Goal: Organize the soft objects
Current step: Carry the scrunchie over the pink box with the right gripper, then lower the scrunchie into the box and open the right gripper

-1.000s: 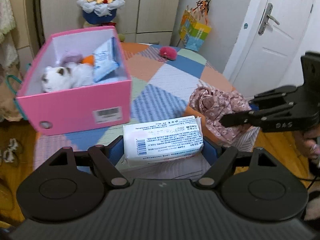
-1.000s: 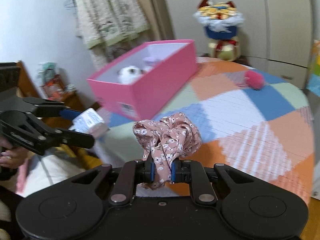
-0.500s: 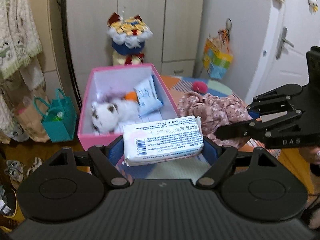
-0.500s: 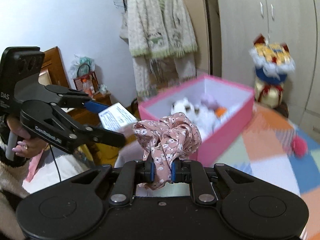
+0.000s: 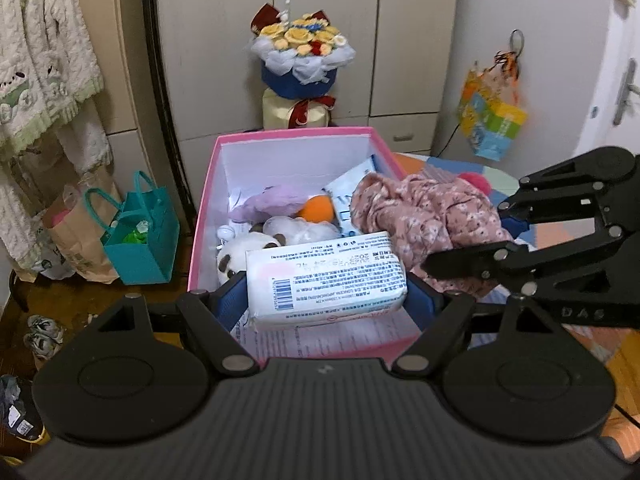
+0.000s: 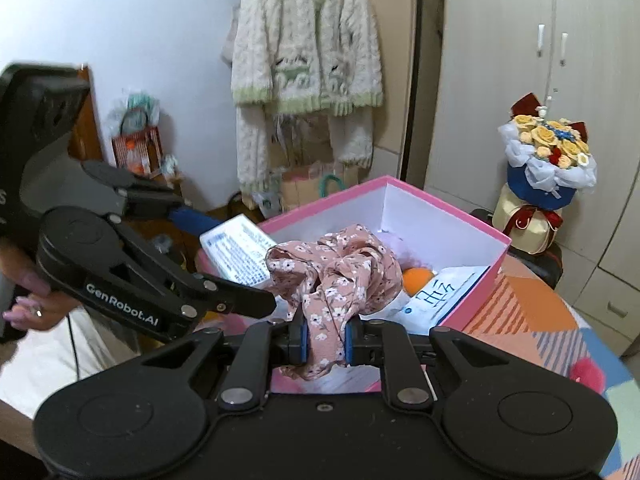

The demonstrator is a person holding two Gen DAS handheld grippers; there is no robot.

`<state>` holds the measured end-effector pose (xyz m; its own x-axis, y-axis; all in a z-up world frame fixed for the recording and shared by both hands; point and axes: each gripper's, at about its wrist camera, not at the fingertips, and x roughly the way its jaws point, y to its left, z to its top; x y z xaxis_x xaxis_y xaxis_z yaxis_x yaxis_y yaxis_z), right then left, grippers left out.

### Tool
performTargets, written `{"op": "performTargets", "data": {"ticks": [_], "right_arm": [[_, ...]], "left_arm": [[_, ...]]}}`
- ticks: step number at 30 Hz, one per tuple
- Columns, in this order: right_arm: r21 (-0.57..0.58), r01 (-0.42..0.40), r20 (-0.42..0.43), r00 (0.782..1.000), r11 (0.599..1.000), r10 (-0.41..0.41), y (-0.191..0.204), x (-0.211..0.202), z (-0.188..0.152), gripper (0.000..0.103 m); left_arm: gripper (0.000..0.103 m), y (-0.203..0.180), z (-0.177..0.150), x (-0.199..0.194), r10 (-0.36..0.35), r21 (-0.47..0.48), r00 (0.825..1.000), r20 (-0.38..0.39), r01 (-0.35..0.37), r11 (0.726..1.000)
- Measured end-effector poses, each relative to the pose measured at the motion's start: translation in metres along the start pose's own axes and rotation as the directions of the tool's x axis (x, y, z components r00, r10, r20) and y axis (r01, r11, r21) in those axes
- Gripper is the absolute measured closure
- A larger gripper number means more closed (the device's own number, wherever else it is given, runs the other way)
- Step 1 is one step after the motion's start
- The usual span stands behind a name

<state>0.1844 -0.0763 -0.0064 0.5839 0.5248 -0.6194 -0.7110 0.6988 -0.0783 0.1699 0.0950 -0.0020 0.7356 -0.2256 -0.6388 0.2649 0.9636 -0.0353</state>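
Both grippers have swung over the pink box point(image 5: 208, 200) at frame centre. We note the left gripper point(image 5: 326, 292) clamping the tissue pack point(image 5: 324, 280), the right gripper point(image 6: 324, 340) pinching the floral cloth point(image 6: 336, 276).

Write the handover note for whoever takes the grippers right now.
Left gripper: shut on the tissue pack, held over the near end of the pink box.
Right gripper: shut on the floral cloth, also over the box.
Already in the box: plush cat, purple toy, orange ball, white packet.
Left: release both items into the box, then fetch the pink pompom from the patchwork table.
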Motion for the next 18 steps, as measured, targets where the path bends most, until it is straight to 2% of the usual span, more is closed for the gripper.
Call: {"op": "performTargets", "data": {"ticks": [2,6,13,15,17,18], "right_arm": [[-0.018,0.016,-0.026,1.0,1.0,-0.017,-0.008,0.015,0.004,0.082],[-0.022,-0.013,-0.077,0.997,1.0,0.011,-0.021,0.036,0.01,0.082],[-0.072,-0.022,-0.131,0.991,0.997,0.013,-0.022,0.057,0.01,0.078],[-0.108,-0.006,-0.133,0.991,0.994,-0.009,-0.018,0.059,0.009,0.072],[-0.128,0.021,-0.127,0.991,0.992,-0.037,-0.015,0.061,0.008,0.054],[-0.135,0.036,-0.121,0.991,0.99,-0.053,-0.014,0.06,0.006,0.049]], "left_arm": [[0.023,0.002,0.002,0.011,0.005,0.001,1.0,-0.015,-0.005,1.0],[0.023,0.003,0.005,0.031,0.022,0.019,0.998,-0.052,-0.021,1.0],[0.021,0.012,0.004,0.048,0.033,-0.025,0.993,-0.112,-0.036,0.999],[0.021,0.012,0.004,0.047,0.047,-0.017,0.993,-0.108,-0.049,0.999],[0.019,0.011,0.005,0.044,0.071,-0.002,0.993,-0.095,-0.072,0.997],[0.017,0.01,0.005,0.041,0.084,0.003,0.993,-0.087,-0.084,0.996]]}}
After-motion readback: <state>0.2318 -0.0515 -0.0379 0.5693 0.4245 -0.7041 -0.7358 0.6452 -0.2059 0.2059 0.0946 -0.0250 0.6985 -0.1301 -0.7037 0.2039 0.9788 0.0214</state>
